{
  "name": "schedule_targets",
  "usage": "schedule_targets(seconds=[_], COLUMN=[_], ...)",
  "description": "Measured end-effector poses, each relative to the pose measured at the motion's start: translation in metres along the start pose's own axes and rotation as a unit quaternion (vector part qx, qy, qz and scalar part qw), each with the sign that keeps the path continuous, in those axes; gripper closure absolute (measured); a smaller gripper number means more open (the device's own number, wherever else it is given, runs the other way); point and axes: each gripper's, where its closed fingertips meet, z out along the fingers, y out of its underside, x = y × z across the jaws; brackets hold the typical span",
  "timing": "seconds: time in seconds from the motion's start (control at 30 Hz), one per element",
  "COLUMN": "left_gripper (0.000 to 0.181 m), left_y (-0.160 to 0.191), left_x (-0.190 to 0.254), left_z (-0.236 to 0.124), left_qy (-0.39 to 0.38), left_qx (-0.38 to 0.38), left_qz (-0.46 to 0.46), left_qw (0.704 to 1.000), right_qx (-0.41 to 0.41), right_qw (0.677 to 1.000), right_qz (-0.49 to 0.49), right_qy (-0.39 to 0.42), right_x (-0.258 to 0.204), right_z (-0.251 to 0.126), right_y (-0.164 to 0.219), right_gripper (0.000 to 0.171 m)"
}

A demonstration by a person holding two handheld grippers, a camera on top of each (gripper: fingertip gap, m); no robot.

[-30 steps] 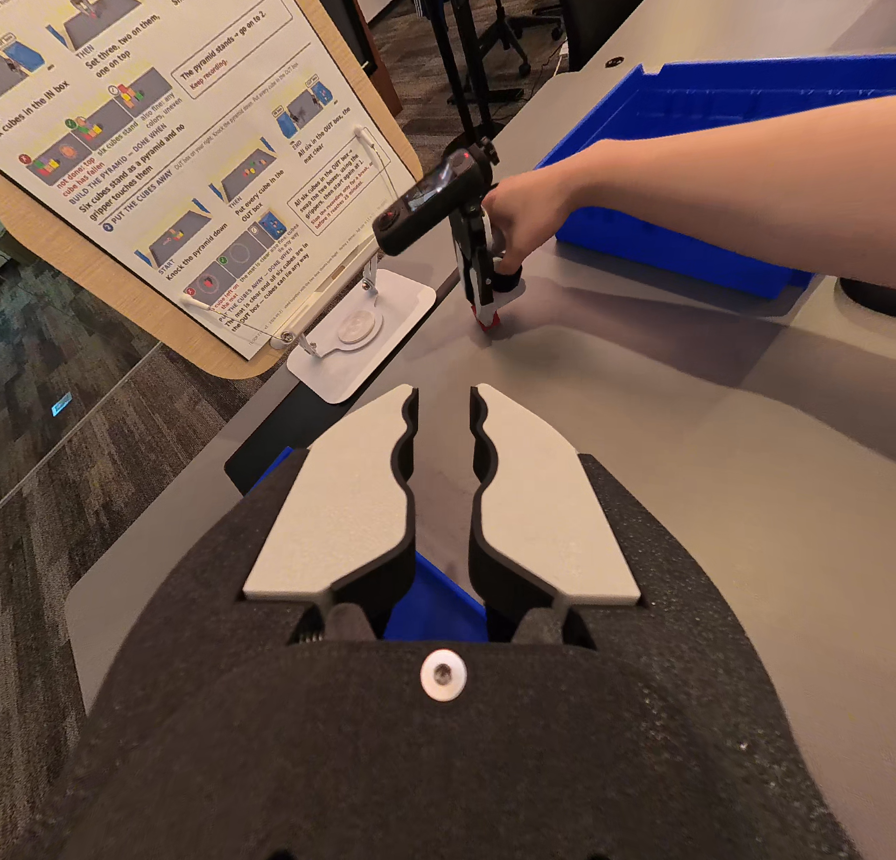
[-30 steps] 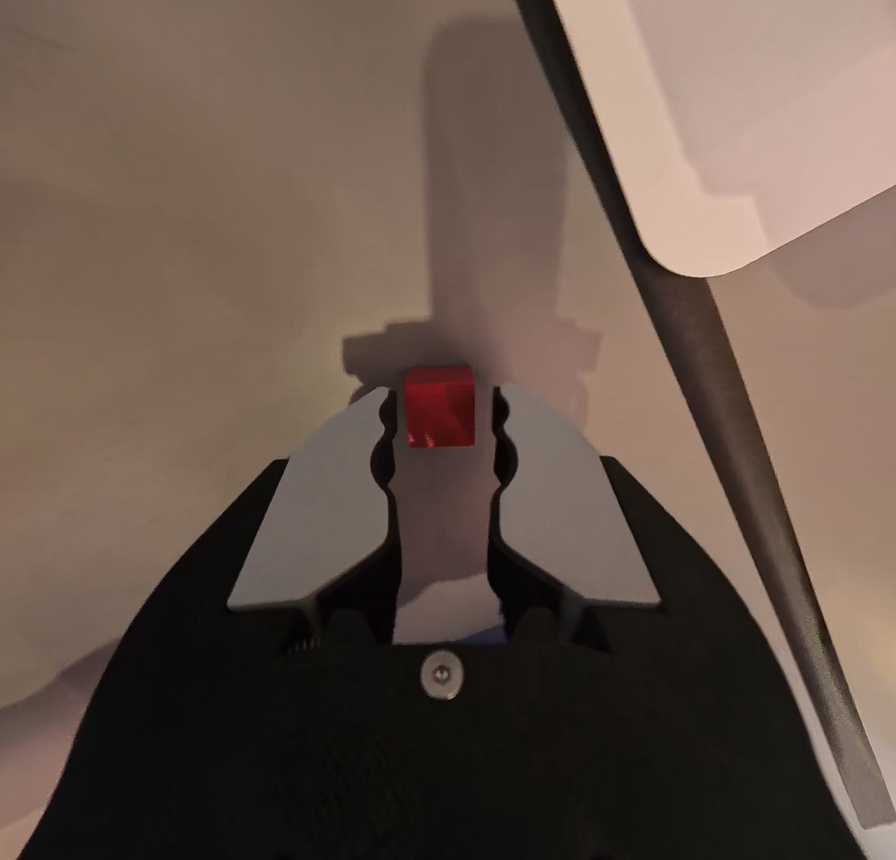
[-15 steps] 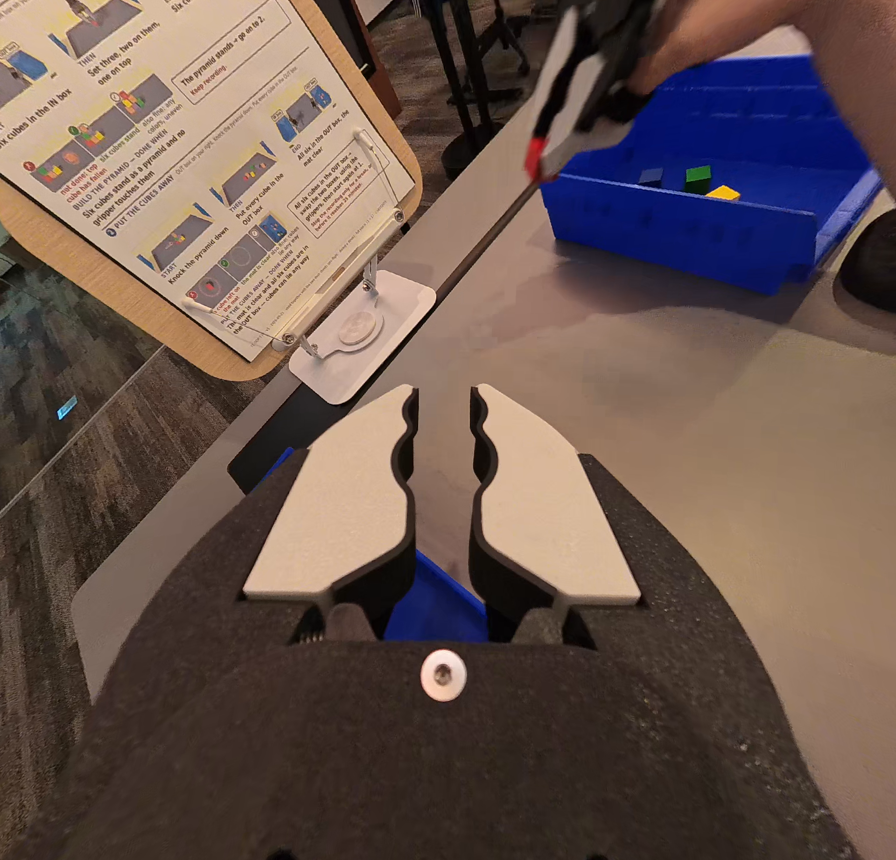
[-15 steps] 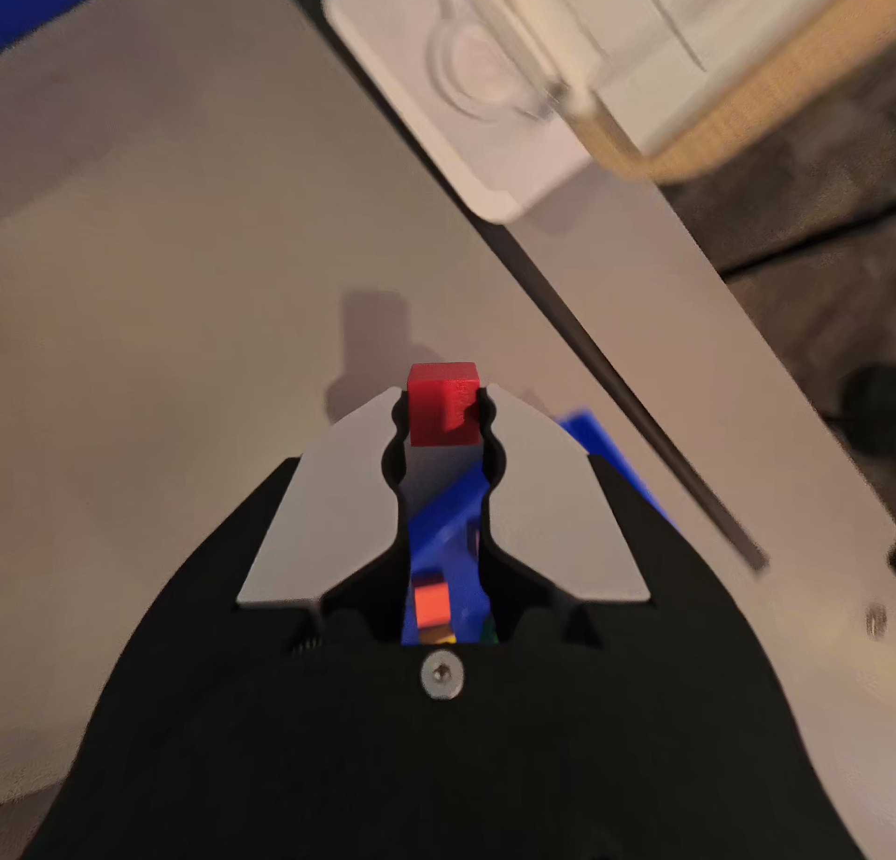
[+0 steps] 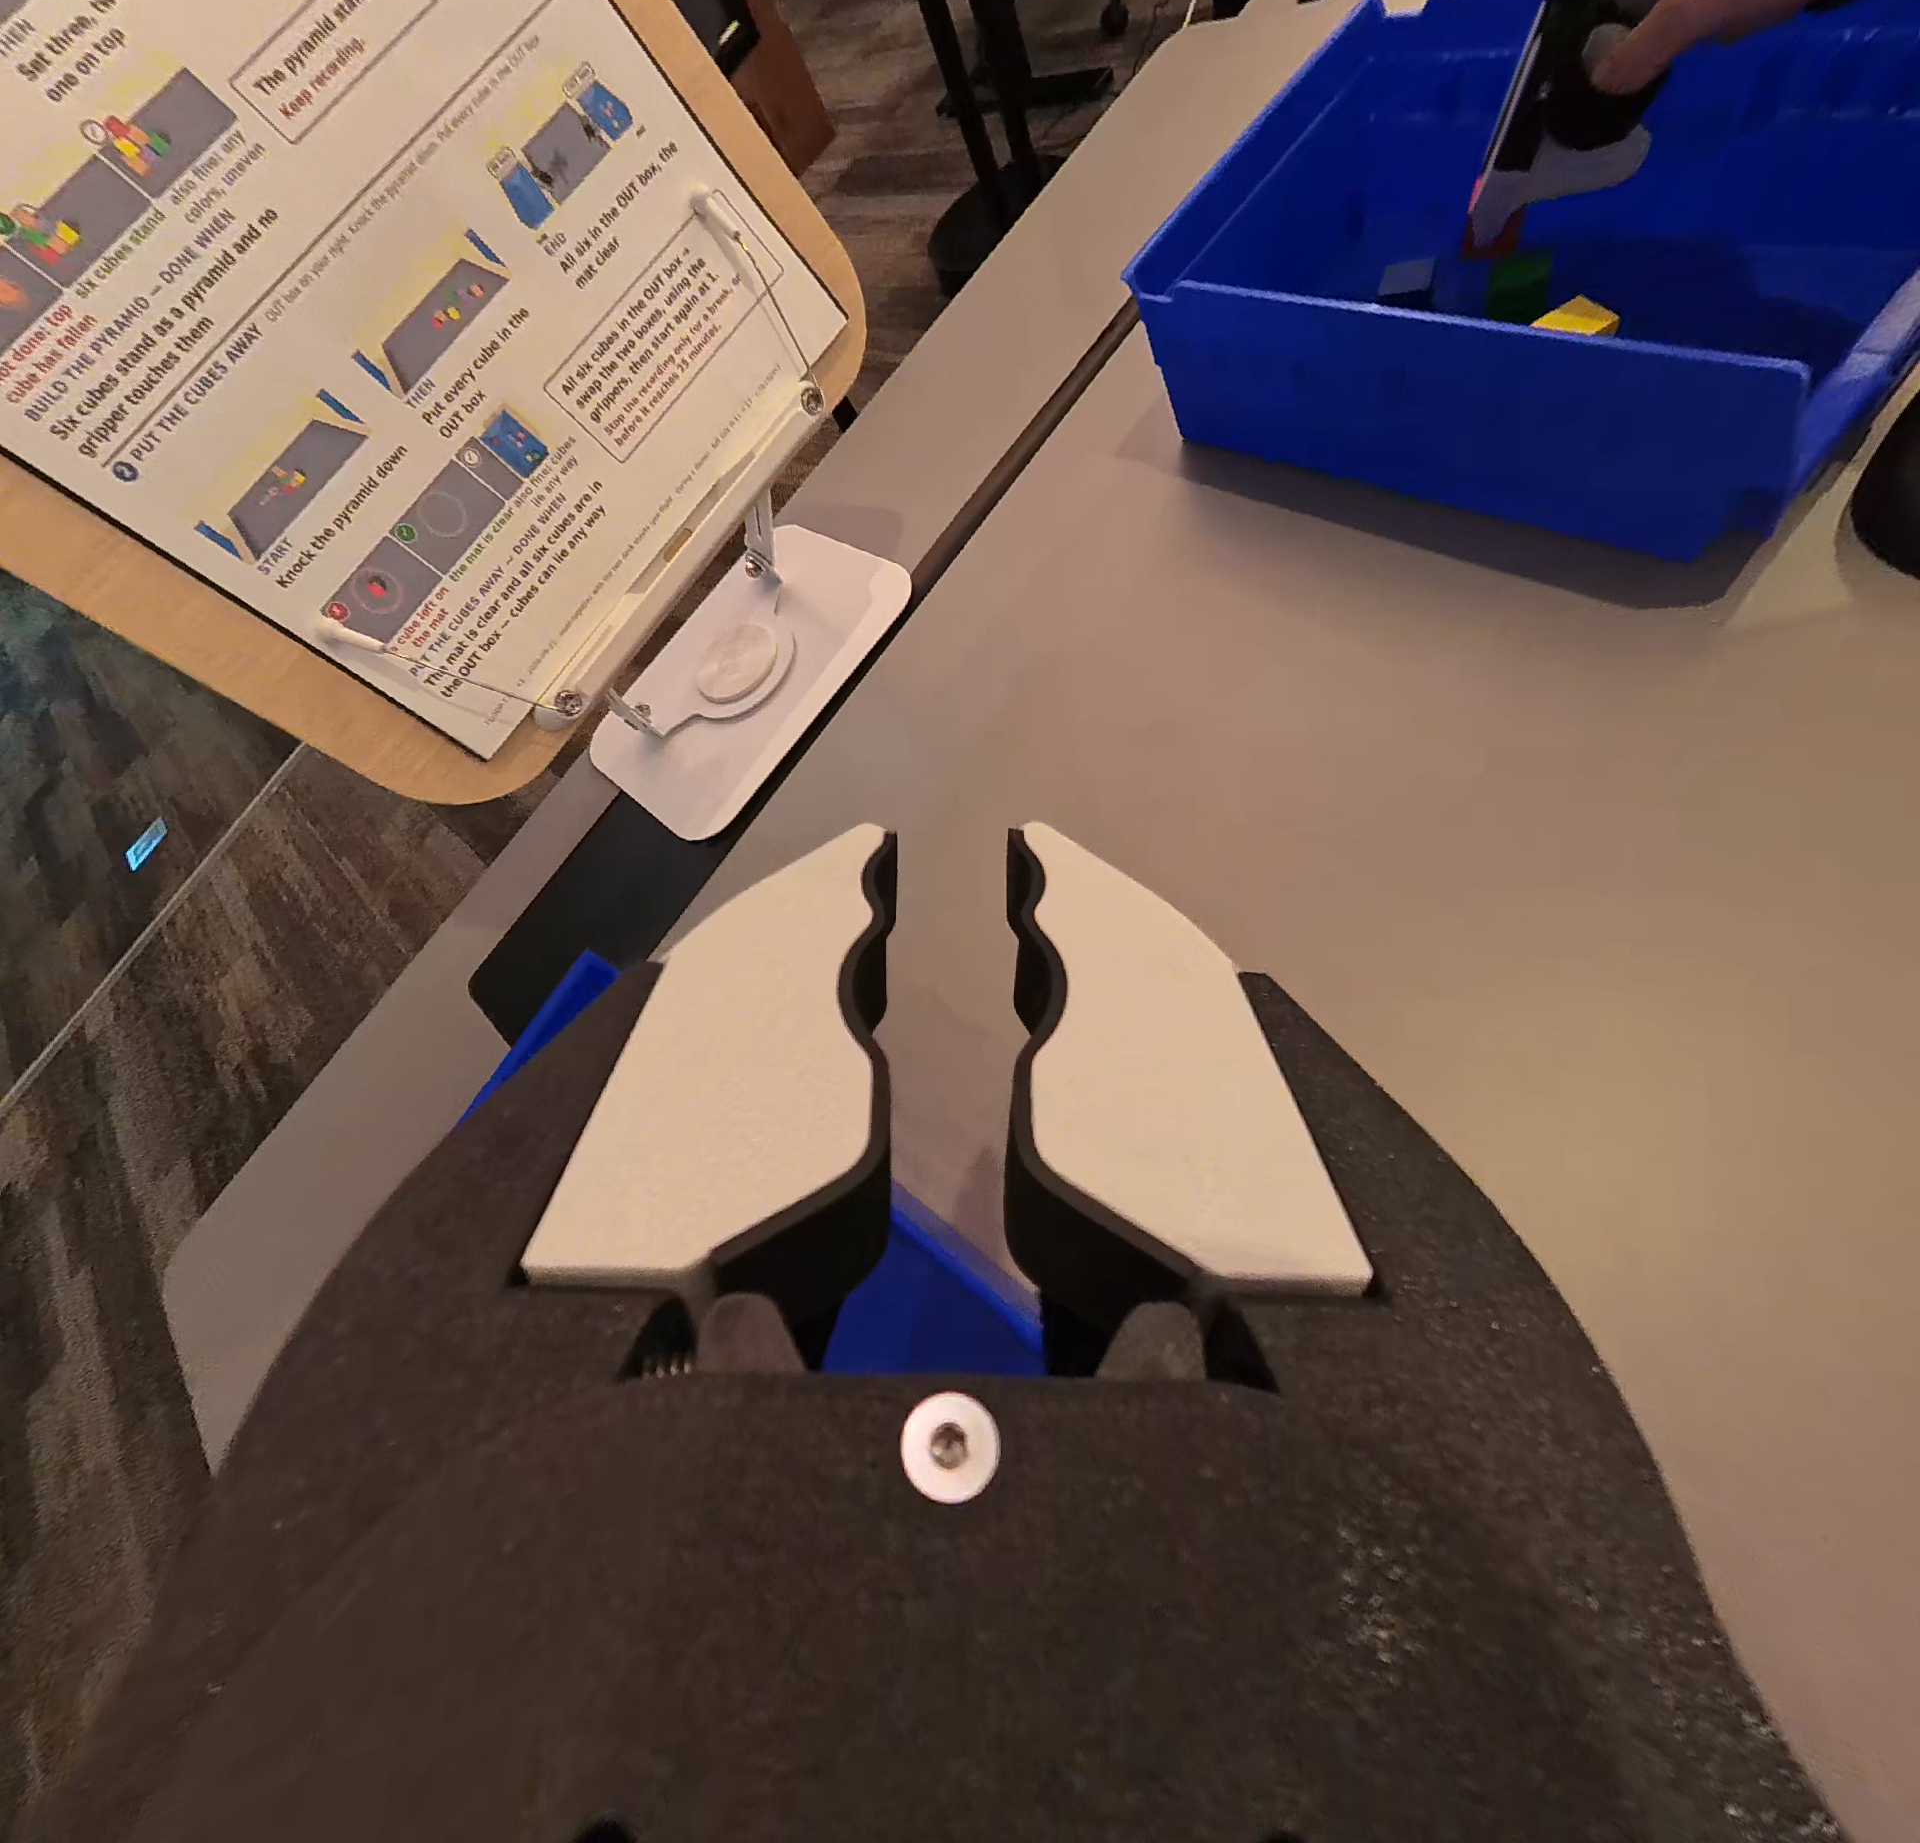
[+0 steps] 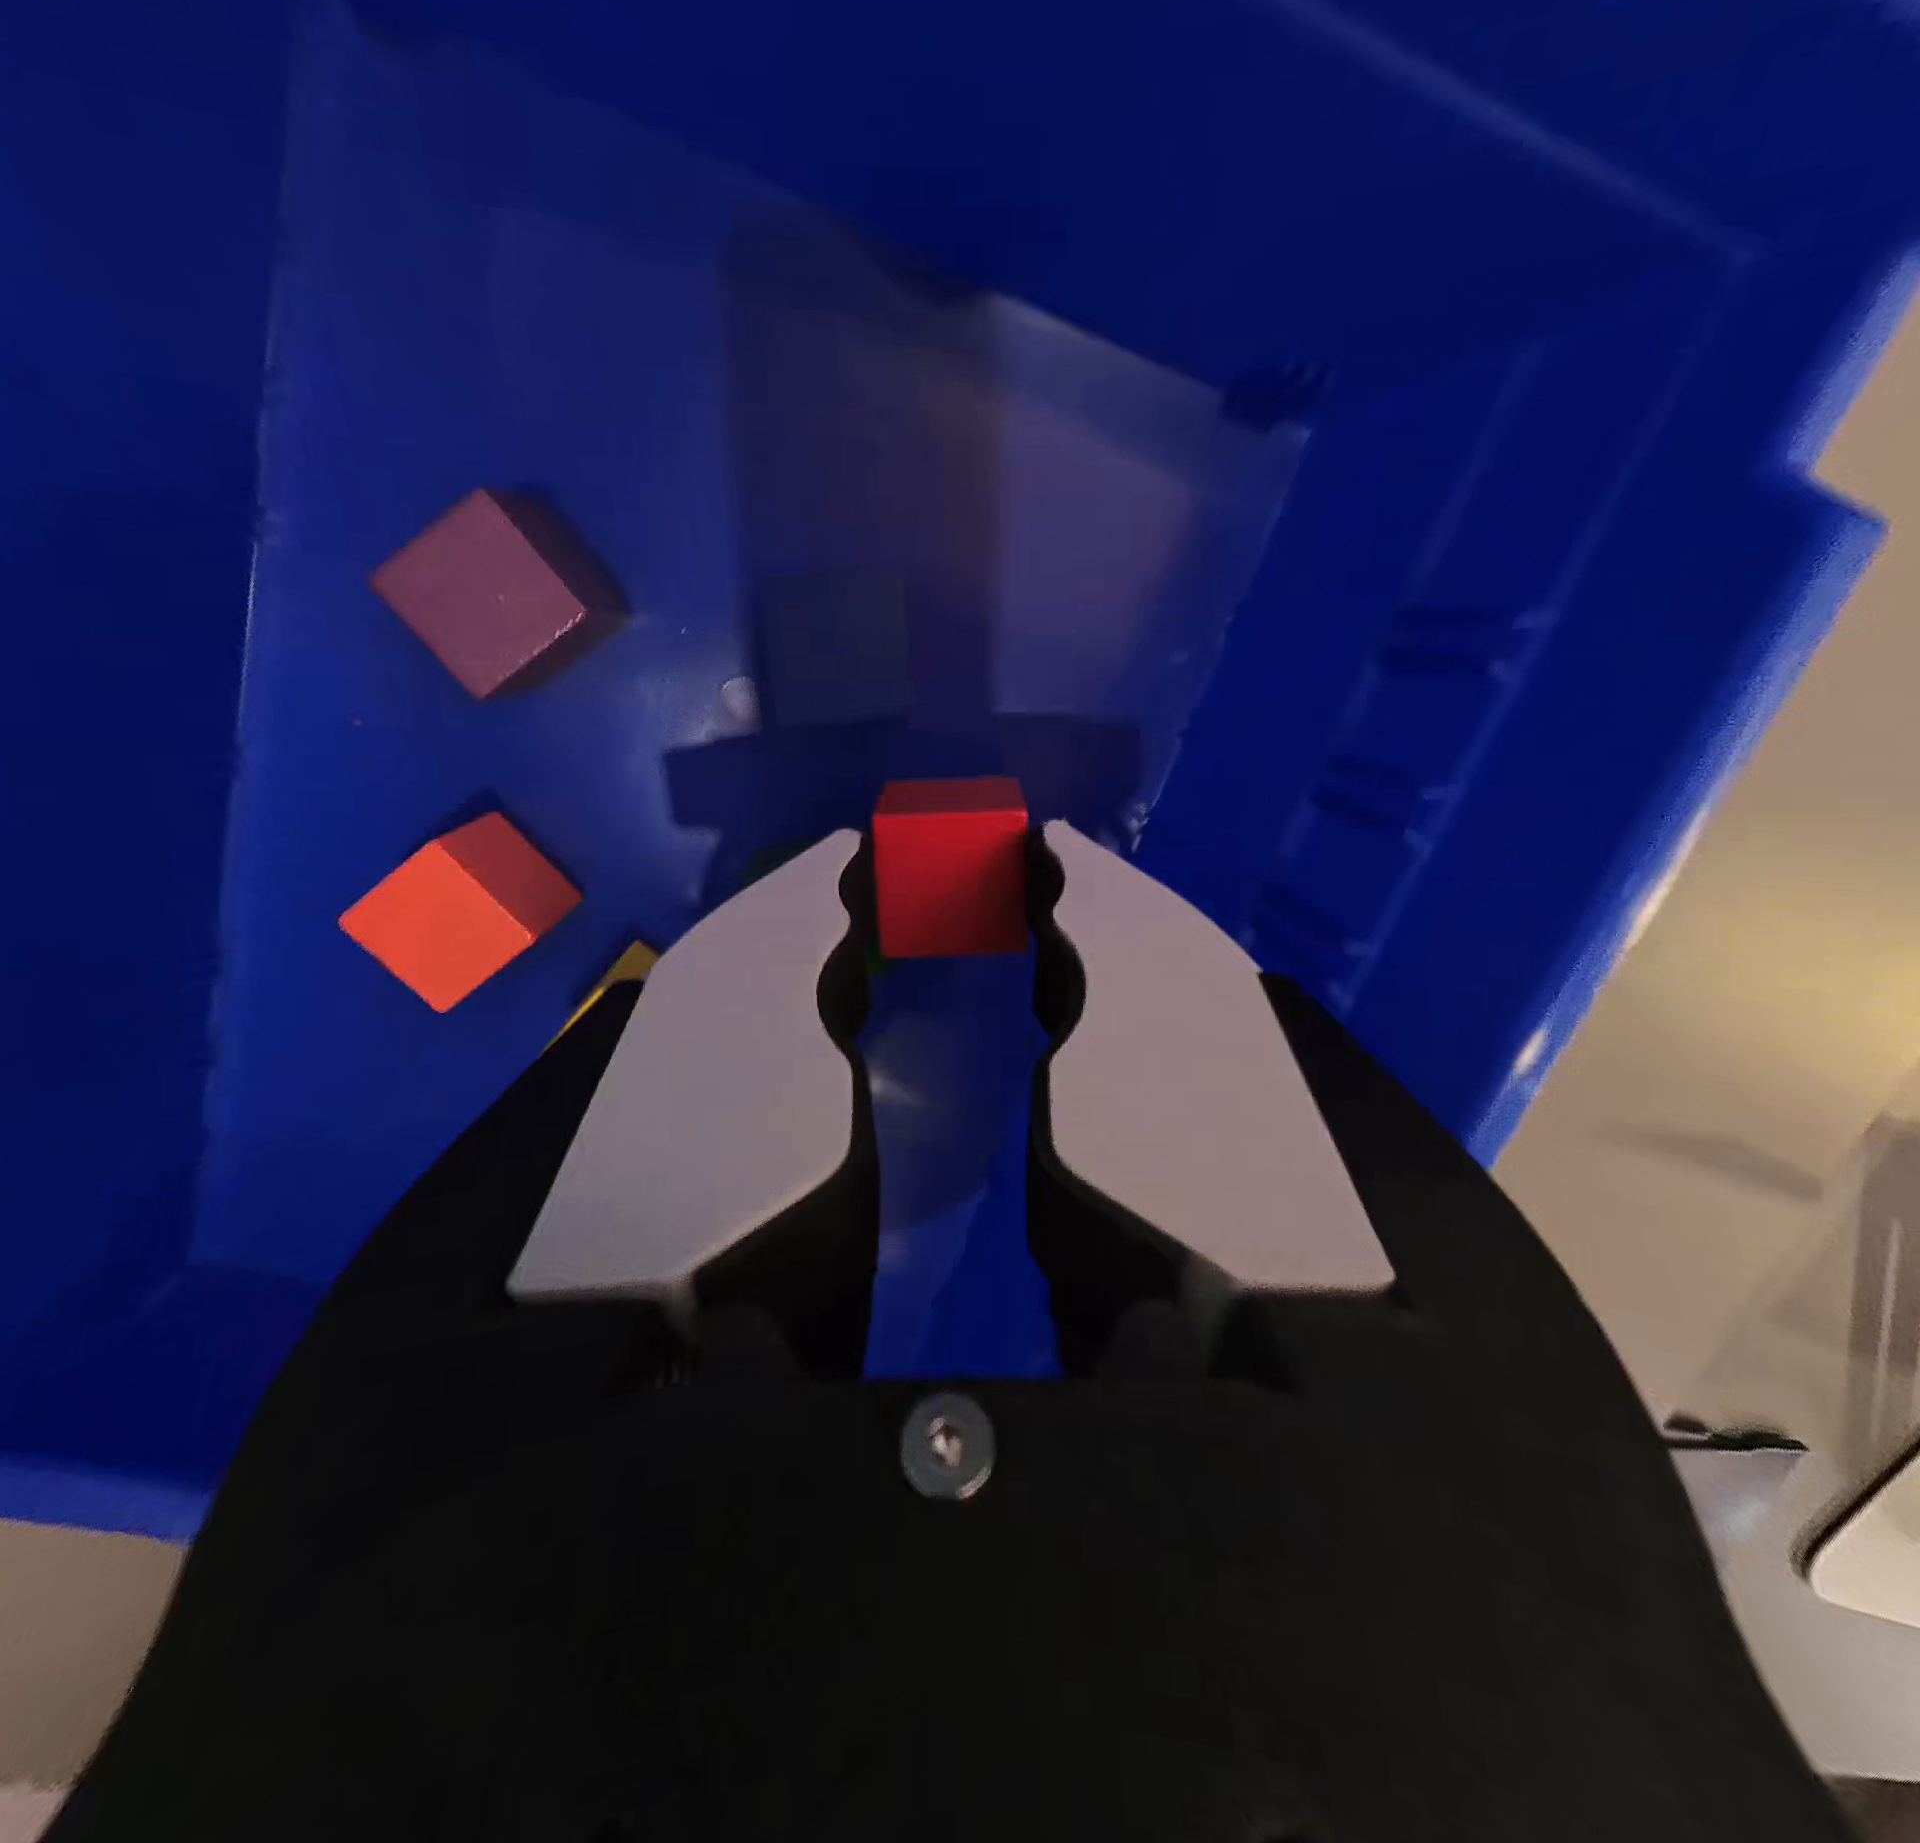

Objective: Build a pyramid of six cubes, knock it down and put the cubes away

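Jaws on the right gripper (image 6: 951, 837): shut tight on the red cube (image 6: 951, 879), with one flat side against each tip. Jaws on the left gripper (image 5: 948, 848): open a little, nothing between them, hanging above the grey desk (image 5: 1351, 858), well away from the work.

Looks like the putting-away step. Red cube up in the air inside the blue bin (image 6: 1039, 79), above its floor. Down on that floor: a purple cube (image 6: 488, 588), an orange cube (image 6: 447, 910) and a sliver of a yellow cube (image 6: 623, 967) beside the left tip. Seen from the left view, a green cube (image 5: 1517, 281) just beside the yellow one.

To do this step well:
- Go down a little more, for a short drop and no bounce.
- Aim for the bare blue patch ahead of the tips, away from the purple and orange cubes on the left.
- Open slowly, and wide enough to let go on both sides at once.
- Then lift straight up, away from the bin wall on the right.
- Watch out for cubes hidden under the gripper body, and avoid bumping them.

Hard to tell the height of the red cube above the floor, so go gently. Nothing for the left gripper to do but wait above the desk.
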Motion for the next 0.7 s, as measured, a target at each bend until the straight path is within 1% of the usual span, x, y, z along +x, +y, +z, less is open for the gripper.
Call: schedule_targets(seconds=[0.07,0.17,0.23,0.27,0.33,0.43,0.5,0.57,0.63,0.7], left_gripper=[0.161,0.161,0.161,0.161,0.161,0.162,0.163,0.163,0.163,0.163], left_y=[0.002,0.005,0.006,0.006,0.007,0.006,0.003,0.001,0.000,-0.002], left_x=[0.002,0.004,0.005,0.005,0.006,0.008,0.009,0.008,0.008,0.007], left_z=[0.005,0.010,0.013,0.014,0.016,0.017,0.015,0.013,0.009,0.004], left_qy=[0.001,0.002,0.004,0.004,0.004,0.005,0.003,0.001,0.005,0.010], left_qx=[-0.008,-0.020,-0.024,-0.025,-0.028,-0.029,-0.023,-0.019,-0.011,0.000], left_qz=[0.003,0.008,0.009,0.010,0.011,0.015,0.016,0.016,0.013,0.006], left_qw=[1.000,1.000,1.000,1.000,1.000,0.999,1.000,1.000,1.000,1.000], right_qx=[-0.005,0.003,-0.013,-0.035,-0.082,-0.121,-0.120,-0.115,-0.108,-0.092], right_qw=[1.000,0.999,0.999,0.997,0.993,0.984,0.981,0.980,0.981,0.983], right_qz=[-0.006,-0.021,-0.030,-0.035,-0.063,-0.091,-0.115,-0.115,-0.117,-0.113], right_qy=[-0.007,-0.024,-0.040,-0.056,-0.064,-0.090,-0.102,-0.113,-0.110,-0.112], right_x=[-0.004,-0.015,-0.024,-0.029,-0.031,-0.037,-0.041,-0.043,-0.041,-0.041], right_z=[-0.006,-0.028,-0.040,-0.041,-0.033,-0.013,-0.004,0.000,0.000,-0.009], right_y=[0.005,0.013,0.028,0.040,0.061,0.073,0.073,0.072,0.072,0.071], right_gripper=[0.141,0.141,0.142,0.142,0.141,0.141,0.141,0.141,0.131,0.126])
